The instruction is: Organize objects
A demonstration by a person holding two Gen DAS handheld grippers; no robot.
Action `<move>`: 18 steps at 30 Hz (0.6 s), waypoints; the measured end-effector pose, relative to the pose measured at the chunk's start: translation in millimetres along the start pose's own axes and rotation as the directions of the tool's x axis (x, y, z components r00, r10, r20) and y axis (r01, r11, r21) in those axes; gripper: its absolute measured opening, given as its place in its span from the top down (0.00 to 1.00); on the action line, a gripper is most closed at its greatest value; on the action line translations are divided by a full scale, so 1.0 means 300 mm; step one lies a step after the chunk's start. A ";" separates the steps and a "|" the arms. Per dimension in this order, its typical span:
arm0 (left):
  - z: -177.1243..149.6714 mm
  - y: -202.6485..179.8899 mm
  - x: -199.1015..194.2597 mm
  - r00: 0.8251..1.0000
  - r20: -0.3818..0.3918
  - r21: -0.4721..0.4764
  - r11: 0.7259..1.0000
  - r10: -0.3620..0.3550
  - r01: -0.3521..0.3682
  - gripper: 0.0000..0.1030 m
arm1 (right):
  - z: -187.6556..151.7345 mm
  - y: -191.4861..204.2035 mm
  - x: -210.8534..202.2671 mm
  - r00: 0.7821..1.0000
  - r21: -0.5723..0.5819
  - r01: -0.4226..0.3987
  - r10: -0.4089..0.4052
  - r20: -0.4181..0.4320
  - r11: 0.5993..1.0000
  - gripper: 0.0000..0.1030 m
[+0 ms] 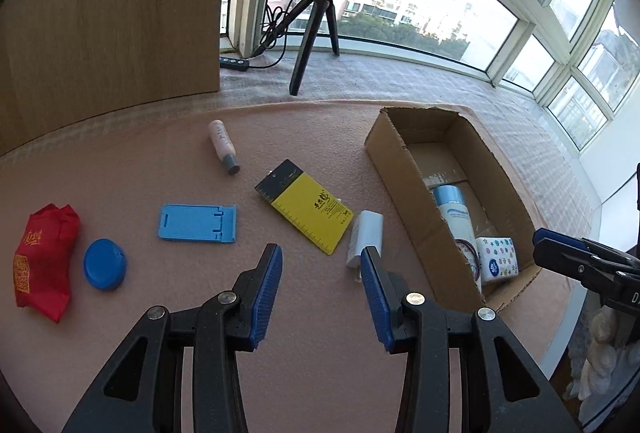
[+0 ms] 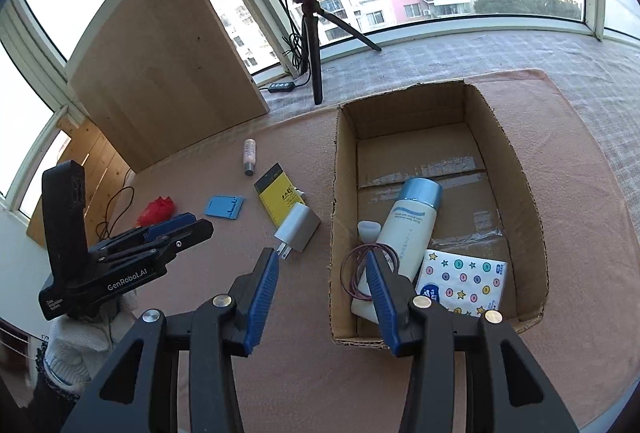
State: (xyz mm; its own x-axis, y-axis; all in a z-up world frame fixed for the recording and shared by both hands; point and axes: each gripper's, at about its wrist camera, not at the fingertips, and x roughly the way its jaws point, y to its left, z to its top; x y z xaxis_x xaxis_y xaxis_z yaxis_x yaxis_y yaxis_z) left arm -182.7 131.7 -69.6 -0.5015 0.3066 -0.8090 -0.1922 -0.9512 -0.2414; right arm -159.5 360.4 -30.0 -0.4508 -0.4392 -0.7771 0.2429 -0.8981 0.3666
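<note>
A cardboard box [image 2: 520, 169] on the pink mat holds a white bottle with a blue cap [image 2: 412, 221], a tissue pack [image 2: 464, 285] and thin hair ties [image 2: 352, 273]. On the mat to its left lie a white charger [image 1: 366, 237], a yellow card [image 1: 306, 211], a blue phone stand [image 1: 196, 223], a pink tube [image 1: 223, 145], a blue round lid [image 1: 105, 264] and a red bag [image 1: 42, 261]. My left gripper [image 1: 322, 257] is open, its right finger beside the charger. My right gripper [image 2: 322, 259] is open over the box's near left corner.
A ring light on a black tripod [image 1: 316, 33] stands behind the mat with its cable and remote [image 1: 234, 63]. A wooden board [image 1: 112, 21] leans at the back left. Windows curve around the far side. The box [image 1: 436, 189] sits at the mat's right end.
</note>
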 end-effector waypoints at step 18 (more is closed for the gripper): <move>0.047 0.560 0.066 0.987 -0.078 -0.186 0.971 0.138 -0.150 0.58 | -0.096 0.181 0.103 0.995 -0.022 -0.047 0.045 -0.087 0.999 0.60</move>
State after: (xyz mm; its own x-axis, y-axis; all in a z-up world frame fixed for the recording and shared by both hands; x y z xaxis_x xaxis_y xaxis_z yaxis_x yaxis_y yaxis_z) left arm -236.7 -21.6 -118.5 -0.4555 0.1689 -0.8741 0.0457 -0.9761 -0.2125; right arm -135.6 298.9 -48.7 -0.3627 -0.4750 -0.8018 0.2821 -0.8759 0.3913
